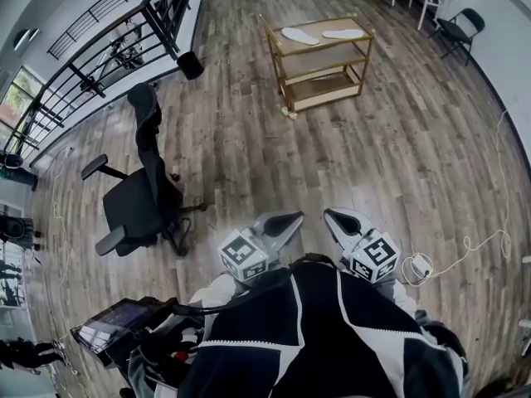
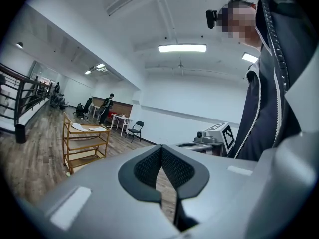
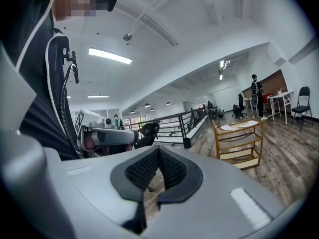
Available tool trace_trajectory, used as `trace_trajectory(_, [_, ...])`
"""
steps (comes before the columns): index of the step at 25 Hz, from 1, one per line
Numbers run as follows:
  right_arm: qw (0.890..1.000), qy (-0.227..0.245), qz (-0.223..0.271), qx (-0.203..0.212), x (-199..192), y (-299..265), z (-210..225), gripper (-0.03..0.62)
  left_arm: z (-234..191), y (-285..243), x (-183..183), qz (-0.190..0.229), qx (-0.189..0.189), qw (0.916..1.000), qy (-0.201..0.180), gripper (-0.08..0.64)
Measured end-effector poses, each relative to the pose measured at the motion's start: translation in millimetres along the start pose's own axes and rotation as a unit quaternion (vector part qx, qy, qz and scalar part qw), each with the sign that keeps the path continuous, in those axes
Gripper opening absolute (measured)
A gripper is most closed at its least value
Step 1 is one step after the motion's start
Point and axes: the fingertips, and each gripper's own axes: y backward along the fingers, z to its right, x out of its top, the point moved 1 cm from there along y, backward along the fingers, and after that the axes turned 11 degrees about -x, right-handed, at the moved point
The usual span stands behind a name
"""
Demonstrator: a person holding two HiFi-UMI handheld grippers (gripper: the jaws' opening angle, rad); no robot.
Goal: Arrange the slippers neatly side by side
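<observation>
The task is not yet getting under way. The shelf cart [image 1: 322, 48] is standing well apart from the person. The slippers [image 1: 299, 36] are lying on its top shelf, roughly end to end rather than side by side. The left hand-held gripper [image 1: 282, 222] and right hand-held gripper [image 1: 342, 220] are hanging far from the cart, jaws together, gripping nothing.

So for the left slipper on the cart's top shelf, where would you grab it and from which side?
Probably across its narrow width, near the middle, coming straight down from above. The left slipper lies flat on top of the cart, long and thin. It sits apart from the right slipper, so jaws could straddle it. Any strap is too small to make out from here.
</observation>
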Motion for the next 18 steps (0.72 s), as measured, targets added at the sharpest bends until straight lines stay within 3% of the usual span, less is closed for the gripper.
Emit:
trace_trajectory(14, [1.000, -0.002, -0.004, 0.004, -3, 3, -3, 0.003, 2, -4, -3, 0.001, -0.004, 1.0000, 0.002, 0.015])
trace_trajectory(18, [1.000, -0.003, -0.002, -0.006, -3, -8, 9, 0.003, -15, -11, -3, 0.001, -0.015, 0.9999, 0.003, 0.015])
